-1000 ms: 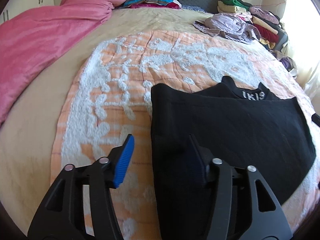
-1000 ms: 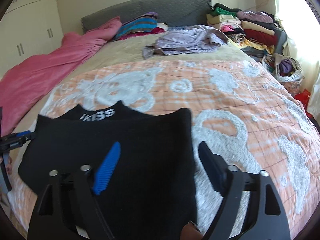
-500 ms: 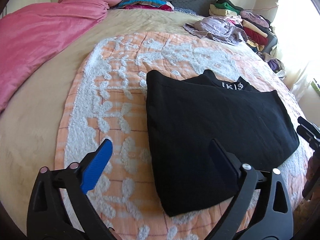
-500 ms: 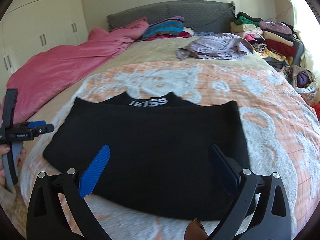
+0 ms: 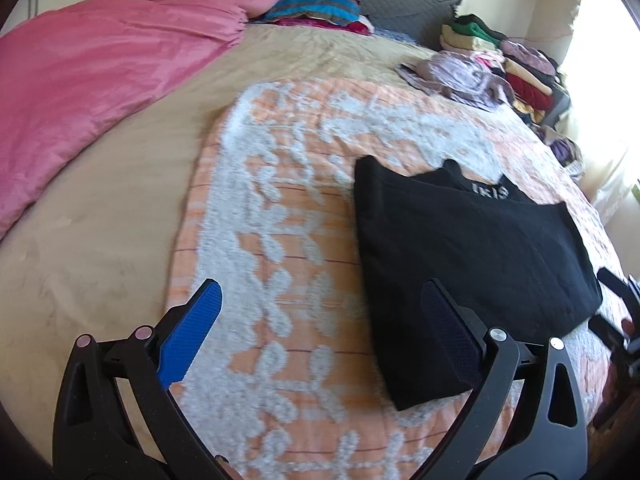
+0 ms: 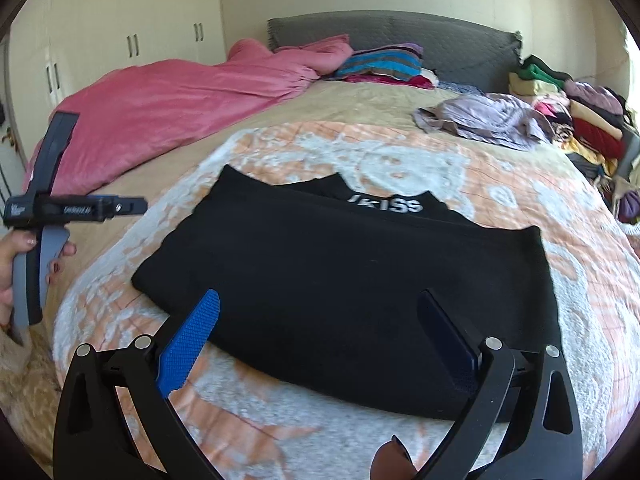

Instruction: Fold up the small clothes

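A black garment (image 6: 352, 272) with white lettering at its collar lies folded flat on the orange and white blanket (image 6: 400, 160); it also shows in the left wrist view (image 5: 472, 256). My left gripper (image 5: 320, 312) is open and empty, held above the blanket to the left of the garment, with its right finger over the garment's near edge. My right gripper (image 6: 320, 320) is open and empty, held above the garment's near edge. The left gripper also shows from outside in the right wrist view (image 6: 132, 205), at the left beside the bed.
A pink duvet (image 6: 180, 108) covers the bed's left side. A lilac garment (image 6: 484, 120) lies at the far right, beside stacked folded clothes (image 6: 576, 116). Striped pillows (image 6: 384, 64) rest against the grey headboard (image 6: 400, 36). White wardrobes (image 6: 120, 28) stand at the left.
Both grippers have opened off the black garment and pulled back and up from it. The left gripper has swung away to the left of the garment.
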Demonstrator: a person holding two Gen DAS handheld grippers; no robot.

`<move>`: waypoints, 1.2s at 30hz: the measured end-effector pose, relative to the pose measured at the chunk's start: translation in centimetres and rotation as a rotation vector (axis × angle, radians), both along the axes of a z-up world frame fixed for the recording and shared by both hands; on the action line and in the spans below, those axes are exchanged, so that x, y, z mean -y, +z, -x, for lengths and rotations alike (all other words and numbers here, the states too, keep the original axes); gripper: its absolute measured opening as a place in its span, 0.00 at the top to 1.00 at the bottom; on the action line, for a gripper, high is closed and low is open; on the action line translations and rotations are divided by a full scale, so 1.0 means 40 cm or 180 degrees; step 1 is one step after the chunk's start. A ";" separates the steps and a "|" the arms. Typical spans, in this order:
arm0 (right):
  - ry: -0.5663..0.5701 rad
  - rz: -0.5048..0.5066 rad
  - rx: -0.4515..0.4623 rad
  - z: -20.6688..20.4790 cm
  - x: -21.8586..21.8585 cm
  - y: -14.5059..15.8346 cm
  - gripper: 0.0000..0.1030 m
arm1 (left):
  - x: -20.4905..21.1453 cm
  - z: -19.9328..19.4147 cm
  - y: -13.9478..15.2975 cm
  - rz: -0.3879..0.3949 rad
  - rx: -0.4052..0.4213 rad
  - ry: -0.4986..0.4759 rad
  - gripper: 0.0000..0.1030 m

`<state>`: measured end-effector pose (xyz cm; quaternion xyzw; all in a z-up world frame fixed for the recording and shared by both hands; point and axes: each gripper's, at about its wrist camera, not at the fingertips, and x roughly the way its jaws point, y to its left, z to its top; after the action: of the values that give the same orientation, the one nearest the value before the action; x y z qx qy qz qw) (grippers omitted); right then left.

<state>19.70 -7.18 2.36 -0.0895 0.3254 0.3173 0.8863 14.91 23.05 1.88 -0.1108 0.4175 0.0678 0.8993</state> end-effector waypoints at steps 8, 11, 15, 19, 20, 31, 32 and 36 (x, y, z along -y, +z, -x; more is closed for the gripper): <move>0.0276 0.0122 0.0053 0.035 -0.101 -0.012 0.04 | -0.055 0.004 0.009 -0.0020 0.0008 0.0175 0.09; 0.0386 0.0192 0.0086 0.051 -0.140 -0.019 0.04 | -0.064 -0.002 0.007 -0.0050 -0.0013 0.0208 0.09; 0.0514 0.0263 0.0113 0.069 -0.188 -0.032 0.04 | -0.070 -0.017 0.002 -0.0063 -0.0034 0.0231 0.09; 0.0609 0.0348 0.0153 0.086 -0.222 -0.046 0.04 | -0.069 -0.037 -0.006 -0.0093 -0.0073 0.0221 0.09; 0.0625 0.0368 0.0162 0.087 -0.229 -0.048 0.04 | -0.068 -0.044 -0.008 -0.0092 -0.0079 0.0217 0.09; 0.0830 0.0729 0.0295 0.116 -0.305 -0.105 0.04 | -0.030 -0.119 -0.047 -0.0128 -0.0190 0.0123 0.09; 0.0825 0.0778 0.0313 0.117 -0.311 -0.112 0.04 | -0.027 -0.124 -0.050 -0.0127 -0.0190 0.0119 0.09; 0.0784 0.0928 0.0383 0.114 -0.331 -0.138 0.04 | -0.019 -0.149 -0.058 -0.0096 -0.0203 0.0119 0.09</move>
<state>15.15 6.04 -3.15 -0.2749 0.3010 0.3669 0.8362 20.86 23.83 -0.45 -0.1027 0.4428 0.0944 0.8857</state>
